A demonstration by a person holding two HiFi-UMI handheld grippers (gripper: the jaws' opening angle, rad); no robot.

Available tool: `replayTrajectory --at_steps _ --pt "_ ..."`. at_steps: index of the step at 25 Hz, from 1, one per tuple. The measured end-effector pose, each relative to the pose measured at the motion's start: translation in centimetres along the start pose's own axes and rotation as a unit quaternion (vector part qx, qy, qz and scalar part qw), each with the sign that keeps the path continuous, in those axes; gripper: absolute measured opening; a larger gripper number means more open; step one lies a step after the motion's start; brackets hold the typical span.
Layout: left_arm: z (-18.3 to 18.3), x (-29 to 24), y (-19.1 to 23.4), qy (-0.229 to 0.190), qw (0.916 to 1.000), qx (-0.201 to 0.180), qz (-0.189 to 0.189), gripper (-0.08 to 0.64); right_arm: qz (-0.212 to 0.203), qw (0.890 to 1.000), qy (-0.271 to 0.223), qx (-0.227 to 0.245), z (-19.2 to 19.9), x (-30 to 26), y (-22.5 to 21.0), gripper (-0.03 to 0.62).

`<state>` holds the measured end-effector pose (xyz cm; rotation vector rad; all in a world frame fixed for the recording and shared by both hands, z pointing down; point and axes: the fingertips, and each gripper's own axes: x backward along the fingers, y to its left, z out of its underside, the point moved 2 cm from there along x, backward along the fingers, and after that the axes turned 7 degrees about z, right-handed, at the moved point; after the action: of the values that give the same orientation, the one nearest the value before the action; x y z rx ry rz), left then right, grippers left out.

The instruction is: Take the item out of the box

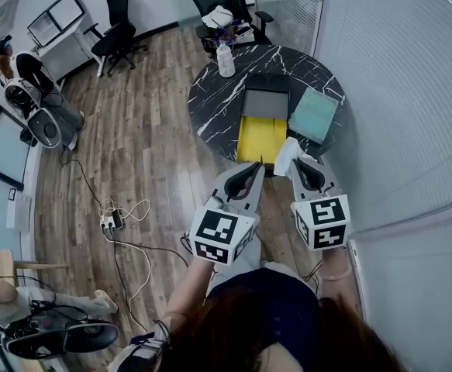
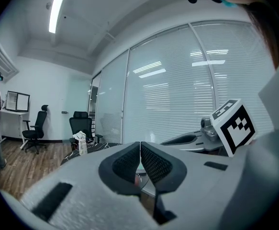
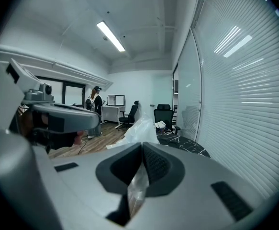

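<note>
The round black marble table (image 1: 210, 107) takes up the middle of the head view, and the open box (image 1: 260, 138) lies on its near half, its yellow inside bared and a dark grey flap (image 1: 266, 101) folded back on the far side. A pale green sheet (image 1: 313, 115) lies just beside the box, to the right.

The item – a clear plastic bag (image 1: 286, 155) – is held off the box, at its near right corner by the table's edge. It is pinched by a thin fold in the right gripper (image 3: 141, 147), whose jaws are closed on the film; the rest of the bag billows beyond the tips. So thin a grip is judged likely to slip if the bag is swung.

The left gripper (image 2: 140, 145) is held alongside with jaws pressed together and nothing between them – probably kept out of the way.

An office chair (image 1: 224, 2) stands beyond the table, and a spray bottle (image 1: 226, 59) at its far edge, well apart from the bag; nothing is seen blocking a set-down.
</note>
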<state>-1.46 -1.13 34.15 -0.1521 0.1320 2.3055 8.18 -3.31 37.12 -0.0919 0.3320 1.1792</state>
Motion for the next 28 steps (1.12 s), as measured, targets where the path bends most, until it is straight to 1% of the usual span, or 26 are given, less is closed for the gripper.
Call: replayTrajectory --at_steps 6,12,20,28 --pt "-0.6 0.1 -1.2 -0.003 1.0 -0.004 -0.001 0.028 0.005 1.0 -0.016 -0.002 -0.6 2.0 -0.5 0.026" --pt "-0.2 -0.1 -2.3 -0.001 1.0 -0.005 -0.003 0.028 0.006 1.0 -0.025 -0.005 -0.2 3.4 -1.0 0.026" --pt "-0.7 1.1 -3.3 -0.004 0.9999 -0.005 -0.008 0.028 0.005 1.0 -0.028 -0.003 -0.4 5.4 -0.6 0.026" --pt "-0.2 2.0 -4.5 0.0 0.9999 -0.008 -0.008 0.028 0.002 1.0 -0.029 -0.003 0.3 6.9 -0.1 0.026"
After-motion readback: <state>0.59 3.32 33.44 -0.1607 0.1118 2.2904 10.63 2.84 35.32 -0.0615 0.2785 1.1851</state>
